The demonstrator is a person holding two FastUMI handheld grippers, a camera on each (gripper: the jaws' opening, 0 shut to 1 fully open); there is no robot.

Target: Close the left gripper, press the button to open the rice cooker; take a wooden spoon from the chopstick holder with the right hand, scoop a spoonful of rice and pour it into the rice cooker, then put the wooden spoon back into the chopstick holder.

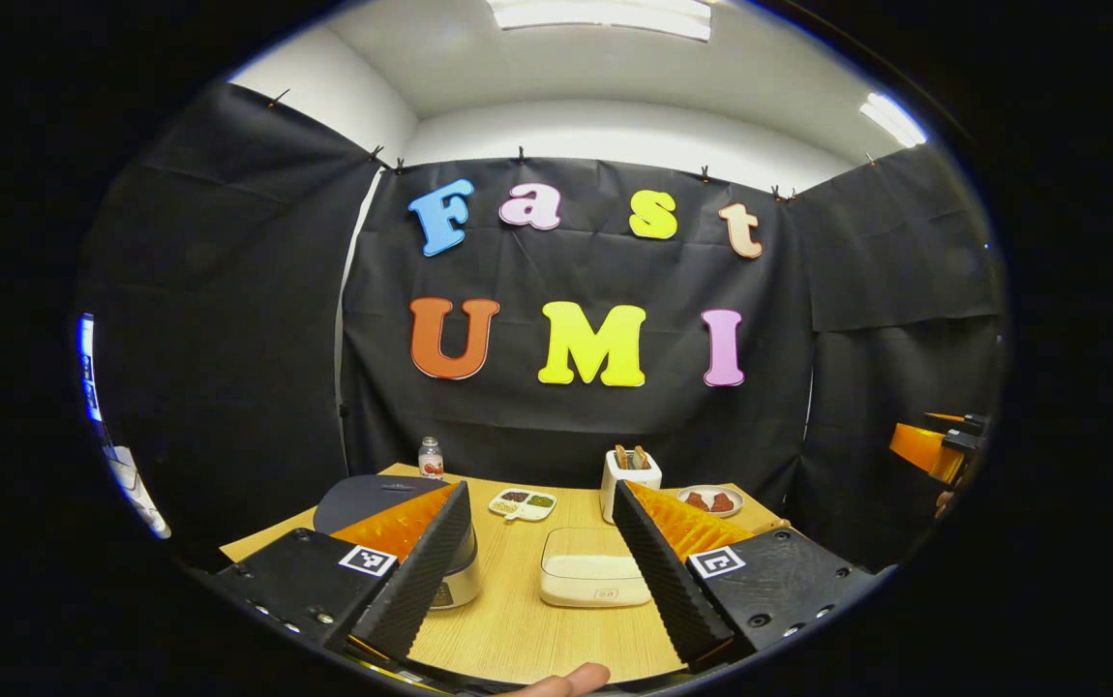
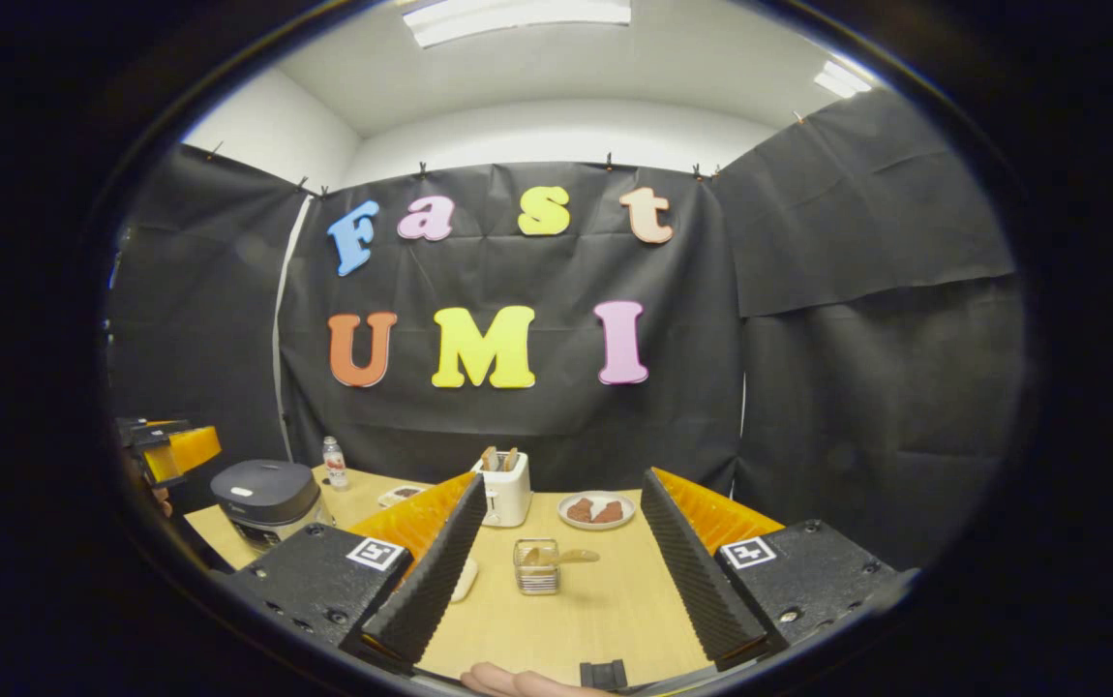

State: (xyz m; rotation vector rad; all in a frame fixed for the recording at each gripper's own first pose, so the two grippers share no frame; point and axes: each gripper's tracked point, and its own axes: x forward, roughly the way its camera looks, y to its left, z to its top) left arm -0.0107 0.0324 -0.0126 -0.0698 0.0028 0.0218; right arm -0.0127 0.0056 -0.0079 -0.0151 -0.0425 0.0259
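The dark-lidded rice cooker (image 1: 363,496) stands shut at the table's left, partly behind my left gripper's finger; it also shows in the right gripper view (image 2: 264,496). A white box of rice (image 1: 590,571) lies straight ahead of my left gripper (image 1: 540,492), which is open and empty above the table's near edge. A wire chopstick holder (image 2: 536,569) holds a wooden spoon (image 2: 568,557) leaning right, just ahead of my right gripper (image 2: 564,479), which is open with nothing between its fingers.
On the wooden table (image 1: 518,629) stand a white toaster (image 2: 504,489), a plate of brown pieces (image 2: 597,510), a small divided dish (image 1: 523,503) and a bottle (image 1: 431,457). Black cloth walls close in on three sides.
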